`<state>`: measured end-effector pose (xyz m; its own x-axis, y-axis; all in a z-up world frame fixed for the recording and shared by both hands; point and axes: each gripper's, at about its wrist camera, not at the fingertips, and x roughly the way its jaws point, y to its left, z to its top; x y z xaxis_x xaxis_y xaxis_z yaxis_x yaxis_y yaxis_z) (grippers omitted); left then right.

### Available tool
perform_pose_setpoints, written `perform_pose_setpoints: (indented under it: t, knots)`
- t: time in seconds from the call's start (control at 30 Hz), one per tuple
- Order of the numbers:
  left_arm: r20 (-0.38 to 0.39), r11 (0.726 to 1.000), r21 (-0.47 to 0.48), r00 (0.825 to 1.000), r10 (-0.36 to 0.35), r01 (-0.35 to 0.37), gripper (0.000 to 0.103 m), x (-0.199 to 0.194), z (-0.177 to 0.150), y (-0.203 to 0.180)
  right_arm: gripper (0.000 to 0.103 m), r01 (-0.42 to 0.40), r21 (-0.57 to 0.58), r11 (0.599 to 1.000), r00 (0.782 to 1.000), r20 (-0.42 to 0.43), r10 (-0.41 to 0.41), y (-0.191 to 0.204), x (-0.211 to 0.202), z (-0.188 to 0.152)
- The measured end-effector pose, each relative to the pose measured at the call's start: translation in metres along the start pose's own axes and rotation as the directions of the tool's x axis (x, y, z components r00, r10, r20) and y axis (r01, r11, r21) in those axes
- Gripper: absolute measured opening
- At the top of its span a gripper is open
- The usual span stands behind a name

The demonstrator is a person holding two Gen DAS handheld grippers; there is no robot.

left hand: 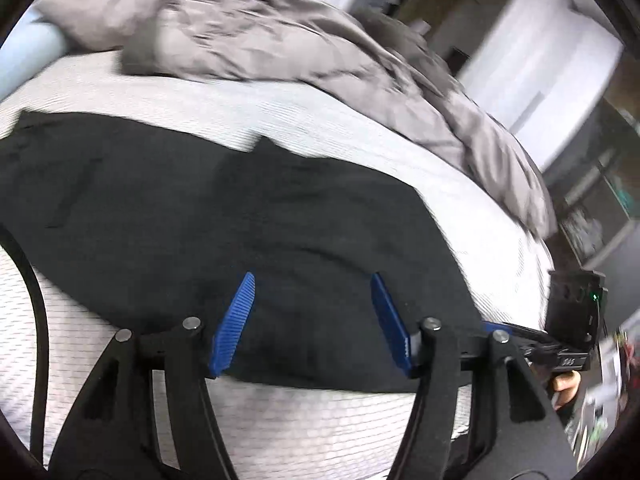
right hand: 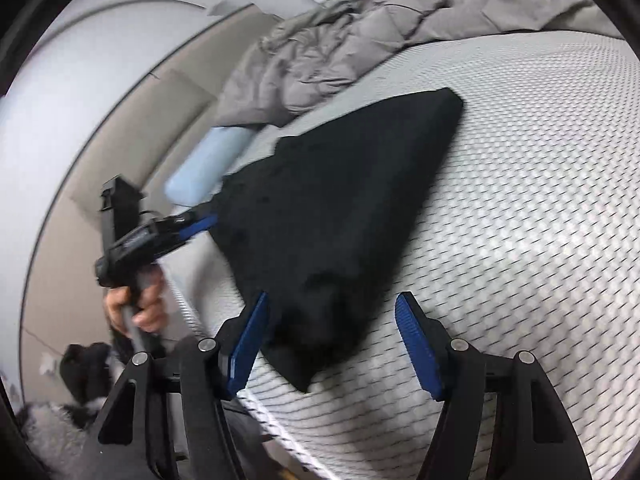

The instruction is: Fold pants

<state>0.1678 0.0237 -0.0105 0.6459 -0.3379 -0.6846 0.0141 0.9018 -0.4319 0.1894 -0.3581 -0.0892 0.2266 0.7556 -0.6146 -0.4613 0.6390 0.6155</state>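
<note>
**A:** How did the left gripper [left hand: 312, 312] stand?

**B:** Its blue pads [left hand: 234, 324] were spread wide apart and clamped nothing. The black pants [left hand: 240, 220] lay under and between them, across the middle of the left wrist view; contact could not be told.

**A:** And the right gripper [right hand: 332, 336]?

**B:** Likewise parted, with nothing held. The left pad [right hand: 248, 344] stood just beside the bunched lower end of the pants [right hand: 340, 200], while the other pad sat over bare mattress [right hand: 540, 200]. Touch could not be confirmed through the blur.

**A:** Where did the garment's edges run?

**B:** In the right wrist view the pants formed a dark wedge from a squared end at upper centre down to a crumpled point at lower centre. White textured mattress lay open at right and below. A grey duvet [right hand: 360, 32] was heaped along the top, apart from the pants, and a pale blue pillow [right hand: 204, 172] lay at centre left, near the cloth's left edge.

**A:** The hands?

**B:** At left of the right wrist view, the left hand [right hand: 138, 308] gripped its tool's handle, the tool's blue tip reaching the pants' left edge. In the left wrist view the right hand [left hand: 566, 390] showed partly at lower right, beyond the mattress [left hand: 280, 420] edge.
</note>
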Motion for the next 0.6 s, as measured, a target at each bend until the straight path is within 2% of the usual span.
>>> perform_pose_setpoints:
  t: [0.03,0.1,0.17,0.23,0.37,0.4,0.43,0.47,0.5,0.53,0.6]
  knots:
    - [-0.016,0.999,0.029,1.0,-0.015,0.016,0.058,0.011,0.0,-0.016,0.057,-0.005,-0.009,1.0,1.0,-0.018,0.005,0.003,0.003,-0.004]
    - [-0.041,0.996,0.081,0.998,-0.042,0.045,0.058,0.032,-0.001,-0.047,0.025,0.016,-0.025,1.0,0.997,-0.069,-0.018,0.007,0.015,-0.009]
    - [-0.063,0.989,0.129,0.996,-0.059,0.067,0.058,0.048,-0.006,-0.068,0.014,0.049,-0.071,0.996,0.991,-0.118,-0.057,0.013,0.026,-0.018]
    - [-0.065,0.986,0.152,0.996,-0.06,0.07,0.058,0.057,-0.015,-0.081,0.013,0.027,-0.107,0.994,0.989,-0.139,-0.042,0.023,0.025,-0.027]
    - [-0.101,0.973,0.215,0.993,-0.065,0.086,0.058,0.066,-0.041,-0.095,0.015,0.069,-0.163,0.984,0.98,-0.175,-0.097,0.028,0.019,-0.042]
    - [-0.11,0.968,0.233,0.992,-0.069,0.093,0.058,0.067,-0.048,-0.1,0.026,0.066,-0.148,0.987,0.984,-0.155,-0.089,0.026,0.013,-0.041]
    - [-0.118,0.959,0.262,0.99,-0.076,0.105,0.058,0.068,-0.056,-0.107,0.034,0.057,-0.128,0.99,0.991,-0.112,-0.072,0.024,0.002,-0.037]
    - [-0.124,0.952,0.284,0.989,-0.084,0.116,0.058,0.067,-0.063,-0.11,0.052,0.057,-0.107,0.993,0.996,-0.063,-0.064,0.022,-0.007,-0.031]
    - [-0.13,0.939,0.317,0.987,-0.096,0.133,0.058,0.066,-0.071,-0.121,0.06,0.062,-0.082,0.995,0.998,-0.008,-0.063,0.019,-0.014,-0.022]
    - [-0.135,0.929,0.34,0.985,-0.103,0.144,0.061,0.065,-0.076,-0.124,0.06,0.07,-0.046,0.996,0.997,0.047,-0.068,0.015,-0.022,-0.014]
    - [-0.149,0.88,0.452,0.985,-0.085,0.144,0.07,0.064,-0.097,-0.144,0.06,0.075,0.027,0.997,0.992,0.1,-0.078,0.005,-0.026,-0.002]
